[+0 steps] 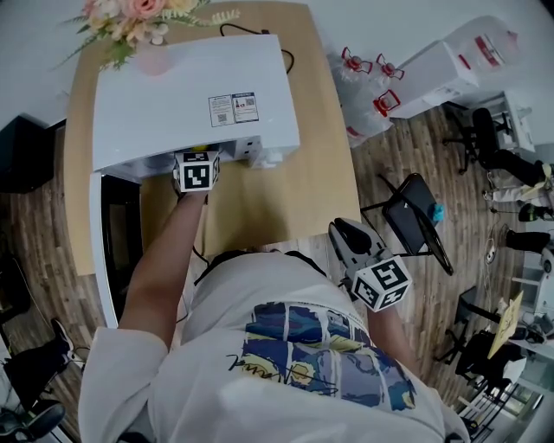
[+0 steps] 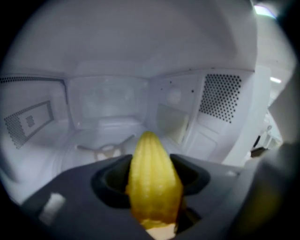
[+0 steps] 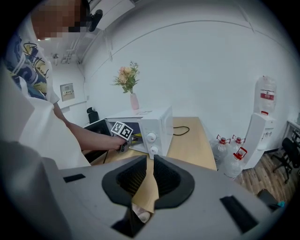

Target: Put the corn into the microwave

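Observation:
The yellow corn cob point(image 2: 152, 183) points tip first into the white microwave's cavity point(image 2: 112, 108), with my left gripper point(image 2: 150, 176) shut on it. From the head view that gripper point(image 1: 196, 164) reaches under the front edge of the microwave point(image 1: 195, 95), and its jaws are hidden there. The microwave's door point(image 1: 108, 251) hangs open to the left. My right gripper point(image 1: 346, 238) is held back near the person's body, over the table's edge. Its jaws point(image 3: 150, 176) stand together with only a thin slit and nothing between them.
The microwave stands on a wooden table point(image 1: 277, 199) with a vase of flowers point(image 1: 138, 26) behind it. A roller ring point(image 2: 105, 150) lies on the cavity floor. Water bottles point(image 1: 368, 86), a dispenser point(image 1: 467, 60) and a black chair point(image 1: 415, 221) stand to the right.

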A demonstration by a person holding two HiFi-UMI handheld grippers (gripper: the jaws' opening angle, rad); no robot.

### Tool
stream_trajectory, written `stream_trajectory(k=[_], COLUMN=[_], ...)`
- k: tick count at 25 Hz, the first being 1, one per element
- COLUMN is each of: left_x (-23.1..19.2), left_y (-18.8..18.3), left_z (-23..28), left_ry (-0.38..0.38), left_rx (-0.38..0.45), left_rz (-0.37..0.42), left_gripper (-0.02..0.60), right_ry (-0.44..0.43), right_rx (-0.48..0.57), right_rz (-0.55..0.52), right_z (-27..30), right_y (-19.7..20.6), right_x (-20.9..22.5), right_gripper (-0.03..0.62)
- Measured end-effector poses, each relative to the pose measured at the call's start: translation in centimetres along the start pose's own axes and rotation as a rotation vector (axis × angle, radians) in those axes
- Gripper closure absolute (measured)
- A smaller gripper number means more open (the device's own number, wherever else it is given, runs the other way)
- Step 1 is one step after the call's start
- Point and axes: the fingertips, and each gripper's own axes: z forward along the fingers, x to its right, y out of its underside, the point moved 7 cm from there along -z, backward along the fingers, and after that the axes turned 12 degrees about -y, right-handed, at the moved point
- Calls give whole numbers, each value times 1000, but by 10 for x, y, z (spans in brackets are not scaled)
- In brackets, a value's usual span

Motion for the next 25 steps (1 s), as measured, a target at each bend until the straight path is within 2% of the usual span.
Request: stream_trajectory(k=[8, 11, 13, 16, 21, 25], left_x=[5, 5, 5, 3, -1, -4], left_y=[0, 0, 1, 4, 11, 20], left_z=[3, 2, 1, -3, -16, -31], left_ry=[-49, -56, -57, -64, -104, -151], left_rx=[-55, -48, -42, -38, -40, -48], left_rz=[59, 57, 49, 41, 25, 5], left_gripper=[325, 314, 273, 262, 239, 236], right_ry=[-23, -27, -29, -31, -45, -87], right_rx=[-2, -4, -6, -3, 6, 1], right_rz=[-8, -8, -8, -8, -21, -31], right_z=[8, 5, 2, -4, -15, -23], right_y=[-3, -1, 2, 6, 9, 13], right_x=[-4, -4, -4, -3, 6, 13], right_gripper=[548, 548, 548, 548, 548, 548])
